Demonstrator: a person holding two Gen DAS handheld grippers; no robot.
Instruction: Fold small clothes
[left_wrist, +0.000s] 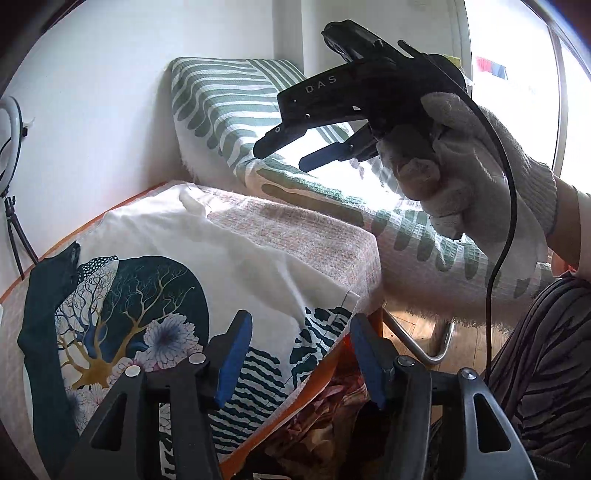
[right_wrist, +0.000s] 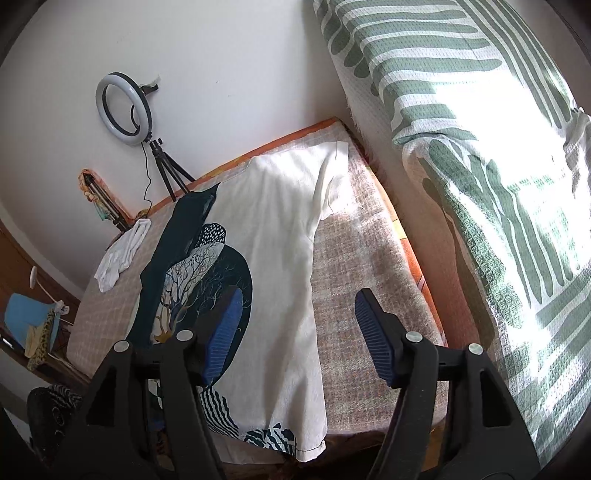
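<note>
A white t-shirt with a dark tree-and-flower print (left_wrist: 155, 295) lies spread flat on a checked table cover (left_wrist: 295, 229); its hem hangs over the near edge. It also shows in the right wrist view (right_wrist: 273, 258), with a sleeve (right_wrist: 332, 177) at the far end. My left gripper (left_wrist: 301, 354) is open and empty, just above the shirt's near hem. My right gripper (right_wrist: 299, 332) is open and empty above the shirt and table; in the left wrist view it (left_wrist: 291, 155) is held high in a gloved hand, off to the right.
A green-and-white striped cloth (right_wrist: 480, 147) covers a chair to the right of the table. A ring light on a tripod (right_wrist: 125, 107) stands at the wall behind. A white cloth (right_wrist: 122, 254) lies on the far left of the table. A metal chair leg (left_wrist: 424, 350) stands on the wooden floor.
</note>
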